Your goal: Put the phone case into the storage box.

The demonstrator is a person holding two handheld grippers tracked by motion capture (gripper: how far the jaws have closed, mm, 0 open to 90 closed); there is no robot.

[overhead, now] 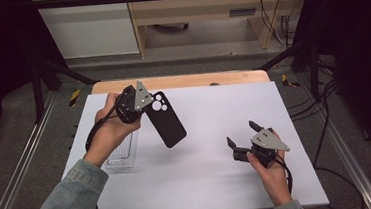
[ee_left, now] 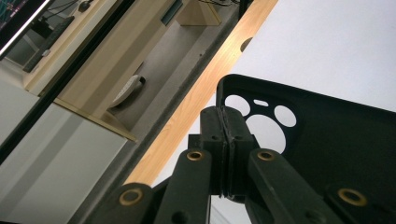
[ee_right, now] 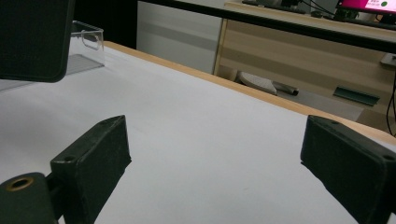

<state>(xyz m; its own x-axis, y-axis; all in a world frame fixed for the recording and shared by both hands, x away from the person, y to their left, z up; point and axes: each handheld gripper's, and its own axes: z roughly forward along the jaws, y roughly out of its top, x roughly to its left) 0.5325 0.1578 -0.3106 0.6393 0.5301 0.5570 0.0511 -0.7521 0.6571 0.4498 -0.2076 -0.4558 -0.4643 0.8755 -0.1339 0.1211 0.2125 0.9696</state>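
The left tongs (overhead: pixel 146 103) grip a black phone case (overhead: pixel 166 120) by its camera-hole end, holding it tilted above the table (overhead: pixel 219 182), left of centre. A clear case (overhead: pixel 122 154) lies on the table near them. The right tongs (overhead: pixel 243 135) gape empty, low at the near right.

The phone case (overhead: pixel 166 122) looks matt black plastic (smooth), the tray (overhead: pixel 122 154) clear glossy plastic, the table (overhead: pixel 217 147) matt white.

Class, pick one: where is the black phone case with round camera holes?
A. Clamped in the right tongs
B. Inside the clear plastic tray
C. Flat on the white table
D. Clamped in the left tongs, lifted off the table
D: the left tongs pinch the black phone case at its camera-hole end, above the table.
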